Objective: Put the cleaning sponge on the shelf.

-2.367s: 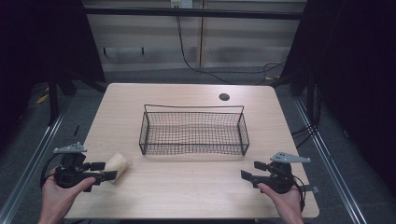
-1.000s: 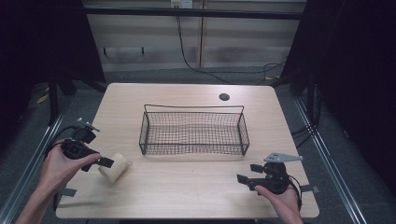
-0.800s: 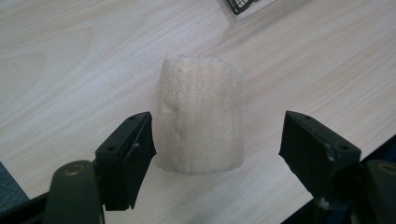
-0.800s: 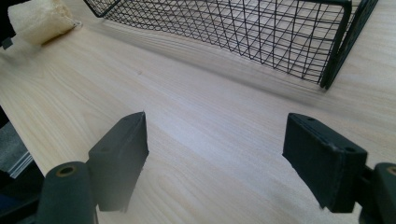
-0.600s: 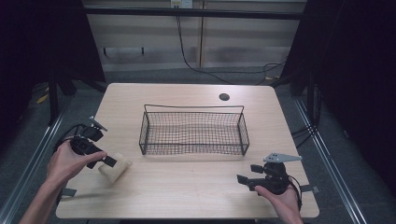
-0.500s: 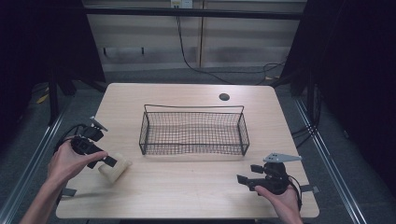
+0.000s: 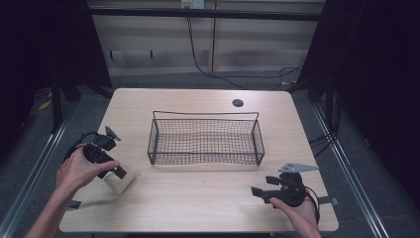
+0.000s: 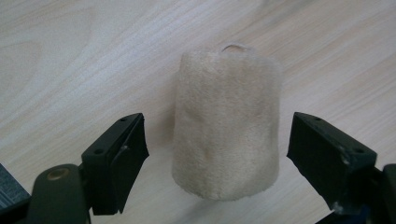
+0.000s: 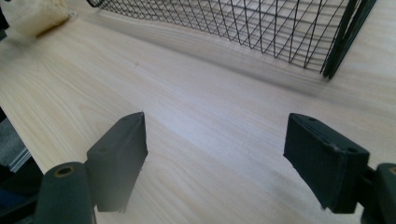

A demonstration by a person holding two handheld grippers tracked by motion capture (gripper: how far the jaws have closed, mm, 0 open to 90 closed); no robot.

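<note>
Left gripper [image 7: 118, 173], black and two-jawed, held in my left hand [image 7: 81, 168]: its jaws have just been opening and now stand wide apart, touching nothing. Between them, with clear gaps on both sides in the left gripper view, lies the cream-coloured plush fabric roll [image 8: 226, 123], resting on the pale wooden table [image 8: 70, 56]; neither pad presses on it. In the high view the same roll [image 7: 123, 182] sits at the table's near left, just under the gripper's tips and well short of the black wire mesh basket [image 7: 205, 141] at the centre. Right gripper [image 7: 261, 186], in my right hand [image 7: 297, 210] at the near right, has its jaws spread wide over bare wood, holding nothing. The left gripper view gives the roll's nap and a small loop at its far end, detail too small to tell from above. The right gripper view takes in the basket's lower mesh and corner post [image 9: 345, 37] and, at its upper left corner, a blurred edge of the roll [image 9: 35, 16]. From above I see both hands at once, well apart.
</note>
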